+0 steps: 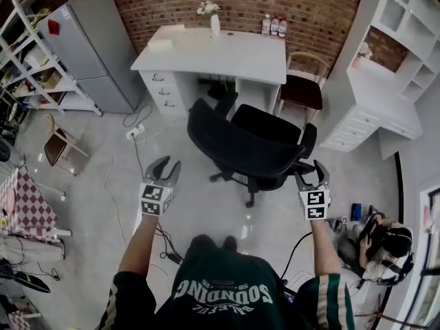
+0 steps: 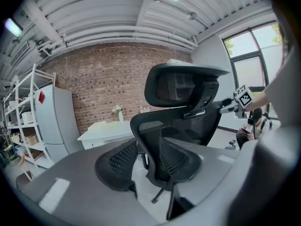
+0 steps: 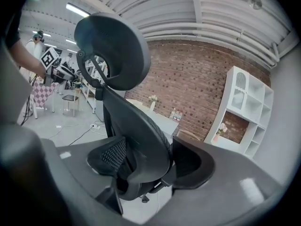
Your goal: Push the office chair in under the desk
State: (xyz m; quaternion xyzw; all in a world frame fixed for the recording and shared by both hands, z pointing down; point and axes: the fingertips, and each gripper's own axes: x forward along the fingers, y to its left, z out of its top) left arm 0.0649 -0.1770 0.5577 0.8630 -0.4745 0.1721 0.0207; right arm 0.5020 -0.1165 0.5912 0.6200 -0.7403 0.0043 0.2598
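A black mesh office chair stands on the floor in front of the white desk, its back towards me and its seat short of the desk's knee gap. My left gripper hangs open to the chair's left, apart from it; in the left gripper view the chair shows beyond the spread jaws of that gripper. My right gripper is at the right end of the chair's back. In the right gripper view the back's edge lies between the wide jaws of the gripper, pads apart from it.
A vase and bottles stand on the desk. A wooden chair sits at the desk's right, a white shelf unit beyond. A grey fridge stands left. Cables cross the floor. A person sits at the right.
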